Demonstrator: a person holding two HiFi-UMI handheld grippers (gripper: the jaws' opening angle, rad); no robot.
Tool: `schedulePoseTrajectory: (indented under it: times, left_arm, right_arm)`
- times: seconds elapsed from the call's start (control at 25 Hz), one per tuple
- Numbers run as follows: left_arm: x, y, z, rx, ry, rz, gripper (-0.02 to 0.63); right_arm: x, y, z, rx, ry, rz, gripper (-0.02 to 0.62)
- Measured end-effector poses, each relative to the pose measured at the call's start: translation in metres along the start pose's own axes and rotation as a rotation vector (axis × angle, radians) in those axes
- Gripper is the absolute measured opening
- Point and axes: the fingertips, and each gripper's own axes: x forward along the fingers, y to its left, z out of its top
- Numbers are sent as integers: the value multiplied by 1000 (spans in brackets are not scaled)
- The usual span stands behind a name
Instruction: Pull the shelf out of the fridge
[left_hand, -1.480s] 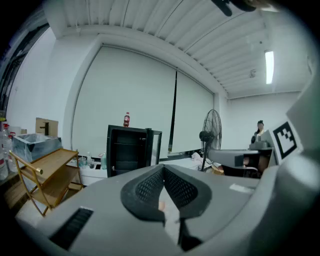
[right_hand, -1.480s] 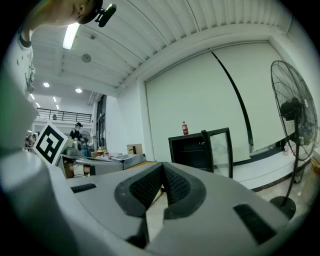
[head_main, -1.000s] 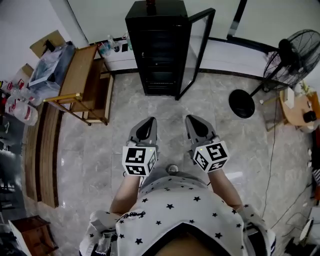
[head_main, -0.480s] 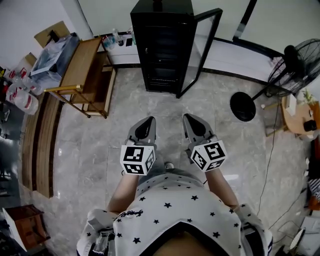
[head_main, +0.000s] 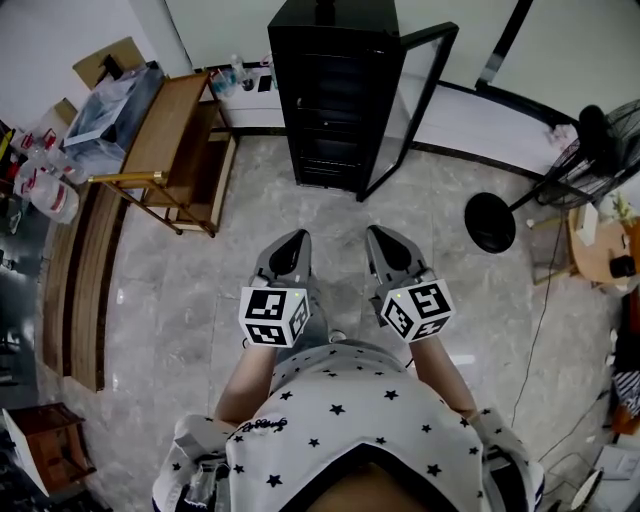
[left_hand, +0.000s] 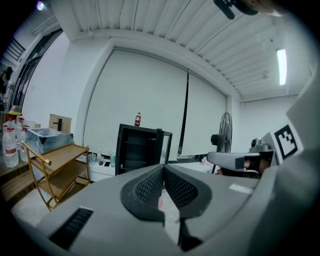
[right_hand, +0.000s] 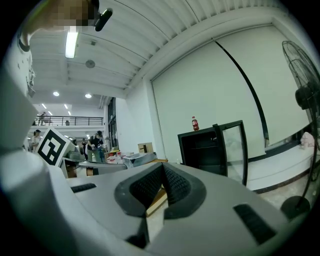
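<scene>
A tall black fridge (head_main: 338, 95) stands against the far wall with its glass door (head_main: 410, 105) swung open to the right. Dark shelves (head_main: 335, 120) show inside it as faint bars. The fridge (left_hand: 136, 152) also shows in the left gripper view, and the fridge (right_hand: 210, 150) in the right gripper view, each with a red bottle (left_hand: 137, 119) on top. My left gripper (head_main: 297, 238) and right gripper (head_main: 375, 234) are held side by side near my body, well short of the fridge. Both are shut with nothing between the jaws.
A wooden shelf cart (head_main: 170, 160) with a clear box (head_main: 110, 115) stands left of the fridge. A standing fan (head_main: 570, 165) with a round base (head_main: 490, 222) is at the right. Water bottles (head_main: 45, 195) sit at the far left. Grey tiled floor (head_main: 330, 215) lies between me and the fridge.
The view has shifted slightly: the fridge now sits a little further right and higher in the head view. Both grippers hold the same pose, shut.
</scene>
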Motion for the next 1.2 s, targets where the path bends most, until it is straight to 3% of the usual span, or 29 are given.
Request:
schedulePoseTrajectory:
  times: [0.8, 1.2]
  left_arm:
    - [148, 110, 61, 28, 10, -91, 12]
    - [214, 180, 79, 27, 37, -140, 12]
  right_arm:
    - [172, -61, 45, 3, -17, -52, -6]
    - [262, -93, 54, 35, -19, -121, -7]
